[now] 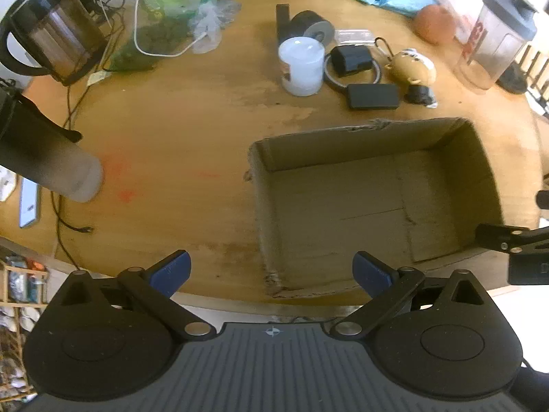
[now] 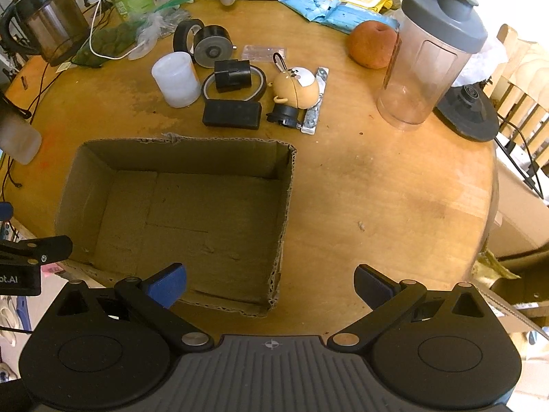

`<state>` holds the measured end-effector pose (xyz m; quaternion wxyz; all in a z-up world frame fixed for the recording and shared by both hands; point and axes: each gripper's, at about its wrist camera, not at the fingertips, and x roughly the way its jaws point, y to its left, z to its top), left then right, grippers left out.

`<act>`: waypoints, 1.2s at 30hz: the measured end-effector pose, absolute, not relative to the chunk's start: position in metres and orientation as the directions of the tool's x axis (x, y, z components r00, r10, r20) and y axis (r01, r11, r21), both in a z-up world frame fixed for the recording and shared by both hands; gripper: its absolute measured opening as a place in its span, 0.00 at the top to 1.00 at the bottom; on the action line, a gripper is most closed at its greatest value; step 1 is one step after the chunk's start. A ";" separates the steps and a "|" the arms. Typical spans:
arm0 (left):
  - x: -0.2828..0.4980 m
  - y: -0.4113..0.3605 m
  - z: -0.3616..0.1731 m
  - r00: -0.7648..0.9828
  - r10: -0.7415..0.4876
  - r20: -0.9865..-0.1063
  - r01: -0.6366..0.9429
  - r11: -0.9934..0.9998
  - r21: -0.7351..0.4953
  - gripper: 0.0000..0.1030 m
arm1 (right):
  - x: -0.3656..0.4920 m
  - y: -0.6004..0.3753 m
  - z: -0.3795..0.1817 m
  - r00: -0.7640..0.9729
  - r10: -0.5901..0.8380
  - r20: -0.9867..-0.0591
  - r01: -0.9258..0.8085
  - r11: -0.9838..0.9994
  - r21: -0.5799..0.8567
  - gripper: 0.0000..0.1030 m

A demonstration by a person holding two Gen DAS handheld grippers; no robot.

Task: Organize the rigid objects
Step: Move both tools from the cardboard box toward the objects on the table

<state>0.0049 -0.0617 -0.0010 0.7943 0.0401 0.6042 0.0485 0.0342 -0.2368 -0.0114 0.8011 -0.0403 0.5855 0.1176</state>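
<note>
Round wooden table [image 2: 377, 189]: left gripper [image 1: 271, 271] spread wide, holding nothing, at open brown corrugated cardboard box [image 2: 82, 185]; beyond the box's far wall, white plastic cylinder [image 2: 176, 79], matte black rectangular block [image 2: 230, 114]; right gripper [image 2: 271, 283] likewise spread wide at box's near right corner.

Left gripper [image 1: 271, 271]: blue-tipped fingers spread wide, holding nothing, above the table's near edge.
Cardboard box [image 1: 343, 144]: open, nothing inside, on the round wooden table [image 1: 178, 130].
Beyond box: white cup [image 1: 302, 65], black block [image 1: 373, 96], tan toy figure [image 1: 411, 67].
Far left: kettle [image 1: 51, 27].
</note>
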 end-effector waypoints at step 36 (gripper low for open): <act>0.038 -0.051 0.002 0.286 -0.096 -0.953 0.067 0.995 -0.080 0.01 | 0.085 -0.220 0.006 0.301 0.106 -0.948 -0.226 0.973 0.037 0.00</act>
